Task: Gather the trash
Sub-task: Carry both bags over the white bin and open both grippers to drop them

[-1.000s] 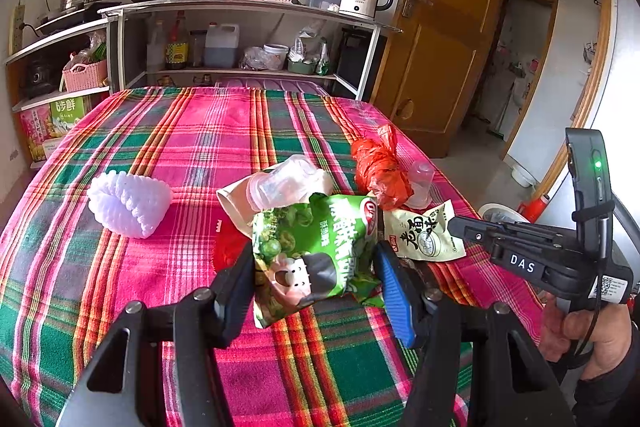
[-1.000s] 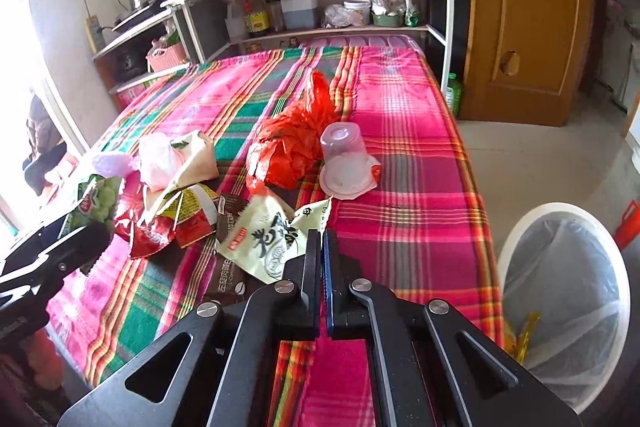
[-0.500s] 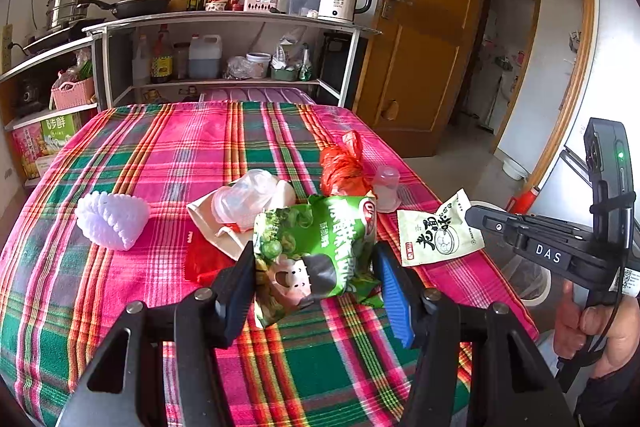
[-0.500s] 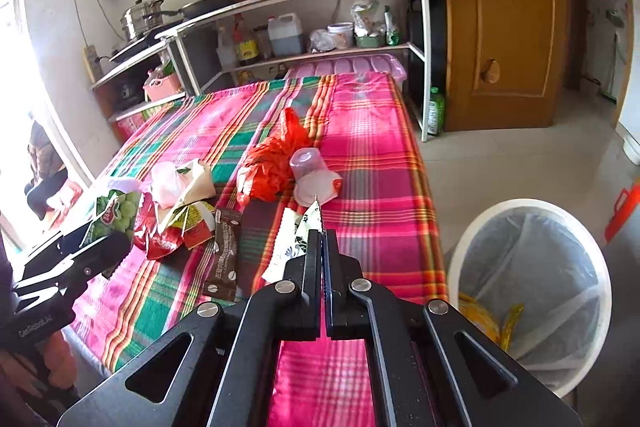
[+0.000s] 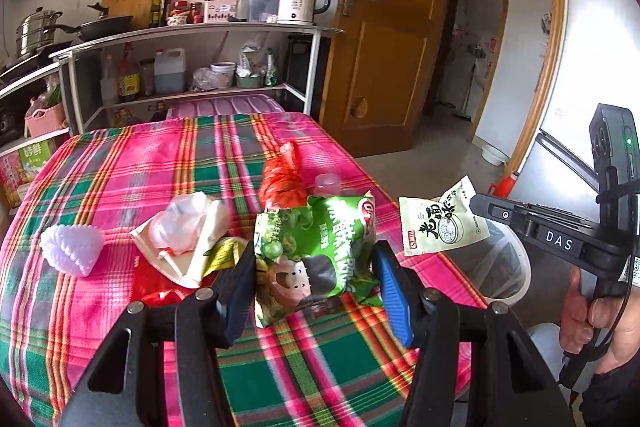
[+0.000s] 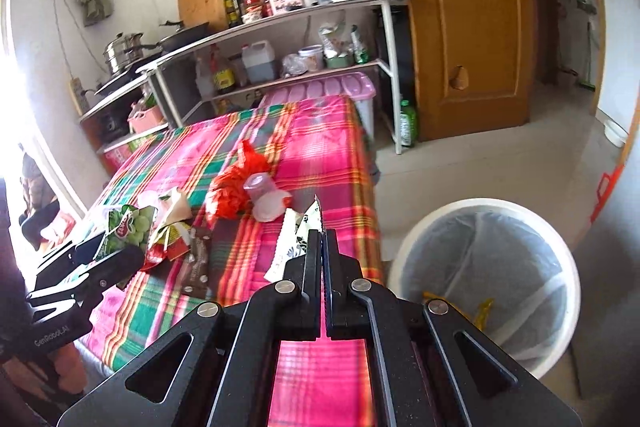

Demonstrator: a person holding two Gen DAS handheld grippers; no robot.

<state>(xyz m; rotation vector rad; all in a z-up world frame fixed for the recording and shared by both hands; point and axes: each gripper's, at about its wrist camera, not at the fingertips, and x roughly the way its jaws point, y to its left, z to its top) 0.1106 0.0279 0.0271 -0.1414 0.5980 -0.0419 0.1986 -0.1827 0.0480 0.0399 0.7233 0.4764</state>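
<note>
Trash collection, part done; 2 pieces lifted, none of them yet dropped.

Item 1: green snack bag (image 5: 316, 251), pinched across its width between the spread jaws of the left hand-held gripper (image 5: 316, 279), held clear above the table (image 5: 120, 163).

Item 2: pale green sachet (image 5: 442, 223), clamped by its edge in the right hand-held gripper (image 6: 322, 247), jaws pressed together on it; seen from the left wrist it hung past the table's edge, over the bin's rim.

Receptacle: white lined bin (image 6: 484, 279) on the floor at 4 o'clock of the table; 1 yellow wrapper (image 6: 480, 309) already lay at its bottom, so judged as at least 1 piece binned.

Left on the table: red plastic bag (image 6: 232, 187) with clear cup (image 6: 260, 191) just beside it, near centre; at 9 o'clock of these a heap of crumpled white plastic (image 5: 188, 227), a beige packet (image 5: 192, 259) and red wrapper (image 5: 156, 287); brown wrapper (image 6: 198, 263); white foam net (image 5: 72, 253) apart at far left.

Judgement: roughly a third through; both held pieces awaited release over the bin.
</note>
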